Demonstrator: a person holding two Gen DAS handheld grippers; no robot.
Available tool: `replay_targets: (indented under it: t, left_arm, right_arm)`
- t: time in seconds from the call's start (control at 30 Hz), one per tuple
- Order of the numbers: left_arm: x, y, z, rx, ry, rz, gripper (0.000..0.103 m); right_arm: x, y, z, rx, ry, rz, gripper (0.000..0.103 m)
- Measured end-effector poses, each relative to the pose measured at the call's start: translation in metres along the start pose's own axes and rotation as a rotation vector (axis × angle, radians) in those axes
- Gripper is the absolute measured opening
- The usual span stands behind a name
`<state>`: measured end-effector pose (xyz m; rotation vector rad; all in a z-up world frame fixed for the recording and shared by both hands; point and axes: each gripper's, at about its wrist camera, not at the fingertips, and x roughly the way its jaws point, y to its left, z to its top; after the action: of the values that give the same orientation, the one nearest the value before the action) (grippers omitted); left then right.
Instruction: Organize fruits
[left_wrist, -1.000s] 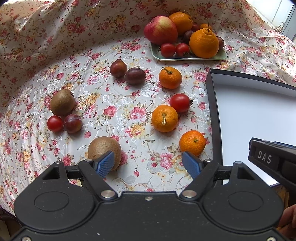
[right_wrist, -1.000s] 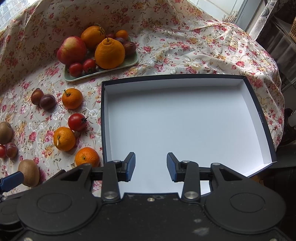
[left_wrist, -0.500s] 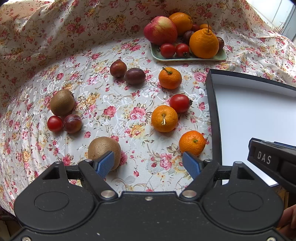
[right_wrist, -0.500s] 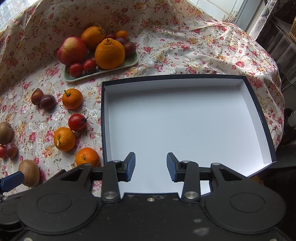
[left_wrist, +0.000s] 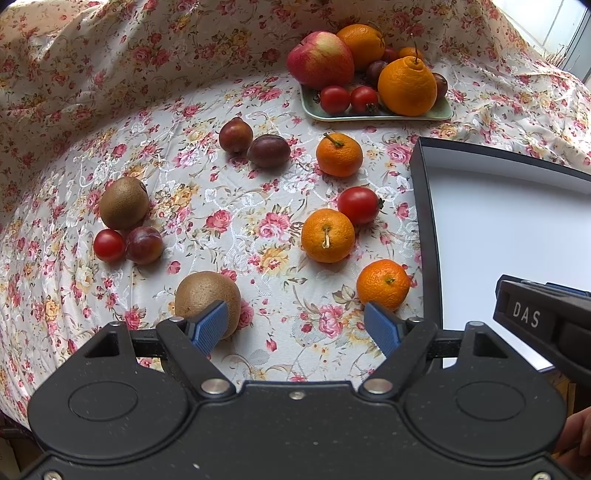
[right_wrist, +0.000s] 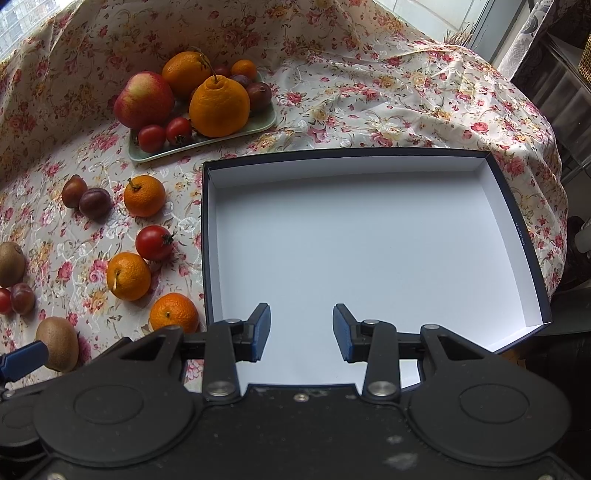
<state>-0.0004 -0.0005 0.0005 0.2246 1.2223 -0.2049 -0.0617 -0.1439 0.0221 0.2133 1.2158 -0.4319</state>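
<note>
Here, in the left wrist view, the left gripper (left_wrist: 298, 325) hangs with its blue fingers spread wide and nothing between them, above the floral tablecloth (left_wrist: 221, 206). Loose fruit lies ahead of the fingers: two kiwis, the near kiwi (left_wrist: 207, 293) partly behind the left fingertip (left_wrist: 207, 325) and the far kiwi (left_wrist: 123, 202) well off to the left; three mandarins, the nearest mandarin (left_wrist: 383, 283) just beyond the right fingertip, one farther ahead and one farther still; two loose tomatoes, a small one (left_wrist: 109, 245) touching a plum (left_wrist: 144, 244) below the far kiwi, and a larger tomato (left_wrist: 359, 205) beside the middle mandarin; three plums in all, two of them paired far ahead. Beyond everything sits a green tray (left_wrist: 439, 112) piled with an apple, two large oranges, two tomatoes and some small dark fruits I cannot count. To the right of the fingers lies the open box (left_wrist: 424, 221), and the right gripper's body shows at the right edge. In the right wrist view, the right gripper (right_wrist: 301, 332) hovers over the near edge of the box (right_wrist: 524, 236), its fingers apart at a moderate gap and empty; the box's white floor stretches straight ahead of them, with the loose fruit and the tray (right_wrist: 267, 122) off to the left.
</note>
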Motion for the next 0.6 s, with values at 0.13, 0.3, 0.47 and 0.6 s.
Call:
replay_targets:
  t: [0.13,0.3,0.47,0.6]
  left_arm:
    - [0.0002,-0.0006,-0.0003,-0.006,0.005,-0.004,0.081]
    - [0.0002,0.0001,-0.0001,-0.009,0.010,-0.008,0.081]
    - [0.0007,0.0021,0.0013,-0.015,0.012,-0.014,0.081]
    - [0.0009,0.0027,0.0017,-0.020,0.017,-0.020,0.081]
  right_arm:
    - [0.0000,0.0001,0.0000,0.000,0.000,0.000,0.040]
    - [-0.0001,0.0001,-0.0002,0.000,0.000,0.001,0.040]
    - [0.0005,0.0006,0.0000,-0.006,0.002,0.000,0.040]
    - [0.0006,0.0008,0.0001,-0.006,0.002,-0.001,0.040]
